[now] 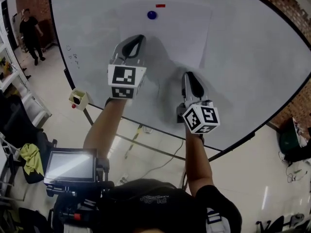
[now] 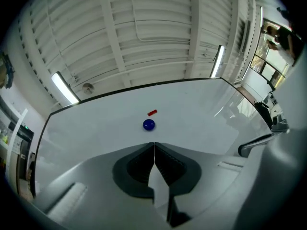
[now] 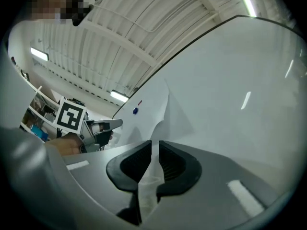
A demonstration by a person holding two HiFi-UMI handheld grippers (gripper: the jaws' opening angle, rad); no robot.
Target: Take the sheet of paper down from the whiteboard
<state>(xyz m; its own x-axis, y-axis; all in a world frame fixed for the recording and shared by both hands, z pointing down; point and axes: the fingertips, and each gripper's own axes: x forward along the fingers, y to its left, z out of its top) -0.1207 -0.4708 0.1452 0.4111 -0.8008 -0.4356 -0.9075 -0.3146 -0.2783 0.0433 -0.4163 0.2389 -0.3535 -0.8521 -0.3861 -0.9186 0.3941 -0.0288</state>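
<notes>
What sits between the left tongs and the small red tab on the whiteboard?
A round blue magnet, above the left tongs and just below the red tab; the left gripper view shows it.

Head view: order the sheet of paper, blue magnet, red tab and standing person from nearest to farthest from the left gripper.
1. Sheet of paper, pinched by the left gripper.
2. Blue magnet, just above on the whiteboard.
3. Red tab, right above the magnet.
4. Person, far left, across the room.

Bright, even indoor light comes from ceiling strip lamps (image 2: 64, 86) above the whiteboard (image 1: 252, 57). Soft grey shadows lie across the whiteboard's middle, with thin glare streaks near its right edge. Every view bows outward, and the corners are dark.
</notes>
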